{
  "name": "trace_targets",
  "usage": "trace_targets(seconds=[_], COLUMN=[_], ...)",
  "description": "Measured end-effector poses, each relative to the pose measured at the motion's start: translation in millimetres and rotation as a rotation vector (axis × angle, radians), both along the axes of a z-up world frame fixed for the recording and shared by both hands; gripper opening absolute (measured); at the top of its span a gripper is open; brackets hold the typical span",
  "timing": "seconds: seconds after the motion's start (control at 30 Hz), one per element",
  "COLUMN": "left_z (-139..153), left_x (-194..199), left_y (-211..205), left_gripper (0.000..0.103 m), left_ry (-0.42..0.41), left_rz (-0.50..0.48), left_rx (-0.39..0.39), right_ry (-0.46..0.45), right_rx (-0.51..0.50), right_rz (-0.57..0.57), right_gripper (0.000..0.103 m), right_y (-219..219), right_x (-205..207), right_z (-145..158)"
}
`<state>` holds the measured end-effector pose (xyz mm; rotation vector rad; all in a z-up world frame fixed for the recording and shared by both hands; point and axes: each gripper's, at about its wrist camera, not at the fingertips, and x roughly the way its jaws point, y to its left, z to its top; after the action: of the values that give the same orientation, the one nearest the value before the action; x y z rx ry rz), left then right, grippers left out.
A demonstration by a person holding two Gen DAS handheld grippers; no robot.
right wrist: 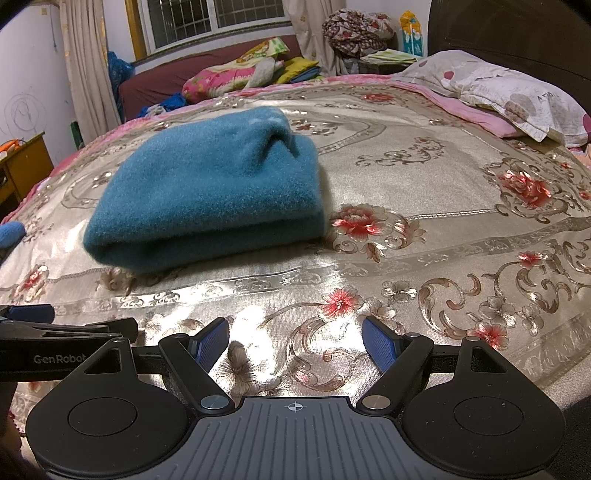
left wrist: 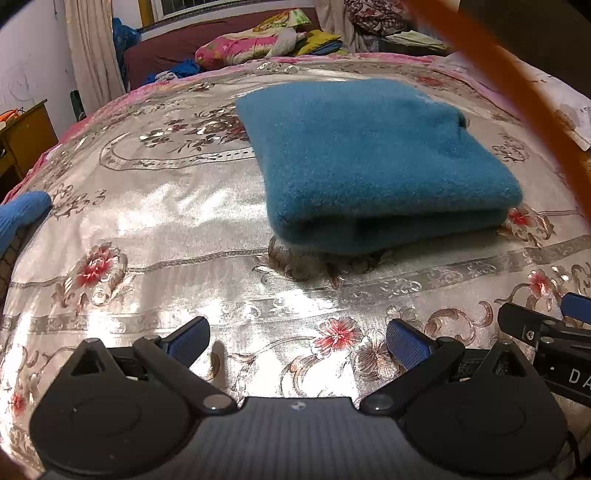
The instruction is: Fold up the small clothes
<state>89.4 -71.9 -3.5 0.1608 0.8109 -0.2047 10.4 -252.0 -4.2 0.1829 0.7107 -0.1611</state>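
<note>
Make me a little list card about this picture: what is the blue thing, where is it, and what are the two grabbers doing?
thing: blue folded cloth
where: lying on the flowery bedspread
left gripper: open, empty, short of the cloth
right gripper: open, empty, short of the cloth
touching cloth: neither gripper
also there: pillow at the far right of the bed

A home bedroom. A bed (right wrist: pixel 424 177) under a shiny floral coverlet with a pillow (right wrist: pixel 517 96) at its far right corner; beyond the far edge, a maroon sofa (right wrist: pixel 155 83), curtains (right wrist: pixel 88 74) and a barred window (right wrist: pixel 210 18).
</note>
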Motion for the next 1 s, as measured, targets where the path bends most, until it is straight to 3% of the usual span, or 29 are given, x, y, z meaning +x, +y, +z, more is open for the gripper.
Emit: trace_targets(seconds=[1.0], left_z=[-1.4], left_x=[-4.5], left_y=[-2.8], left_gripper=[0.103], left_ry=[-0.023], left_rz=[-0.004], left_rx=[0.027], right_ry=[0.018], right_rx=[-0.056], right_rz=[-0.024], right_gripper=[0.086], right_y=[-0.8], right_x=[3.0], right_z=[-0.6])
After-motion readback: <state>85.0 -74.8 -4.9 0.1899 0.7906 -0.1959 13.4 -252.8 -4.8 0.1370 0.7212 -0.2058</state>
